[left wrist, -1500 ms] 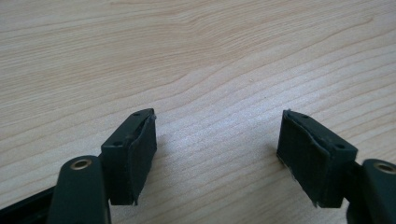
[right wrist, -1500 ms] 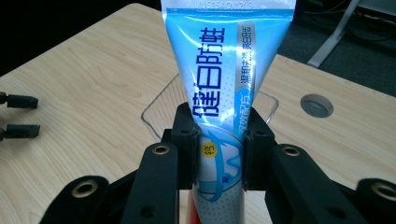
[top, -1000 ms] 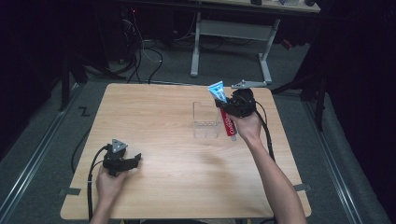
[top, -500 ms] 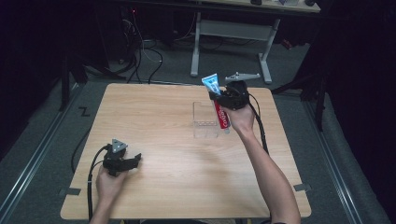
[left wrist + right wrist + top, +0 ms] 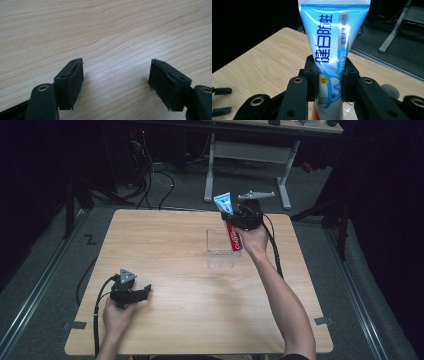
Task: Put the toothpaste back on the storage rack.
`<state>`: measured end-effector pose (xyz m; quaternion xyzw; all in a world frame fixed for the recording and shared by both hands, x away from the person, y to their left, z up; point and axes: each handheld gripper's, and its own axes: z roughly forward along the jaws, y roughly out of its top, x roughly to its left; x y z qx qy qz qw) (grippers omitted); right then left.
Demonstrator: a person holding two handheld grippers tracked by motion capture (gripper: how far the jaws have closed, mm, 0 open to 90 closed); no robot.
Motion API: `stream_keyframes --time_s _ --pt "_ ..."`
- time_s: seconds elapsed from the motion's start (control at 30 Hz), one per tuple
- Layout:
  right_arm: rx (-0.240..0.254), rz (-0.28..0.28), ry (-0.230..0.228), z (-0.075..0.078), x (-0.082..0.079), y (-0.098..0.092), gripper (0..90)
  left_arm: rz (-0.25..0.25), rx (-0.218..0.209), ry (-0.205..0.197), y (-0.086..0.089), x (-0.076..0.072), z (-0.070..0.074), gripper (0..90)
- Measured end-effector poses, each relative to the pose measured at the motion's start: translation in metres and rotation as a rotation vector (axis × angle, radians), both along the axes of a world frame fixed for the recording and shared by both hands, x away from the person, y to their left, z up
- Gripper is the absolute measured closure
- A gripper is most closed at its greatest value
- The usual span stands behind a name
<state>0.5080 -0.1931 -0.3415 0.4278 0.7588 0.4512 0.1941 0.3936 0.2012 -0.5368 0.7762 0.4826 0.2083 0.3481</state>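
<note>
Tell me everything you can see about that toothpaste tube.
The toothpaste tube is soft glossy plastic, pale blue and white with dark blue Chinese lettering, a flat crimped end and a red lower part. The right gripper is shut on its middle, holding it in the air above the far side of the wooden table, crimped end up, over a clear plastic holder. Only the black pads touch it.

The right hand-held gripper (image 5: 235,217) holds the blue-and-red toothpaste tube (image 5: 231,227) over the far right part of the light wooden bench (image 5: 175,260), just above the clear plastic tray (image 5: 219,251). The left hand-held gripper (image 5: 142,292) rests near the front left corner, well apart.
</note>
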Motion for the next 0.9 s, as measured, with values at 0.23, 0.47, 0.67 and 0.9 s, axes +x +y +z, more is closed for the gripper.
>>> stream_keyframes --time_s 0.23,0.47,0.67,0.9 --pt "0.009 -0.019 -0.008 0.001 0.007 0.002 71.9 0.000 0.000 0.000 0.000 0.000 0.000 28.4" --pt "0.018 -0.041 -0.012 -0.002 0.015 0.003 71.6 0.000 0.001 0.000 0.000 0.000 0.000 28.4" --pt "0.019 -0.043 -0.016 -0.002 0.019 0.009 71.4 0.000 0.001 0.000 0.000 0.000 0.000 28.4" --pt "0.005 -0.053 -0.005 -0.010 0.027 0.016 71.0 0.000 0.001 0.000 0.000 0.000 0.000 28.4"
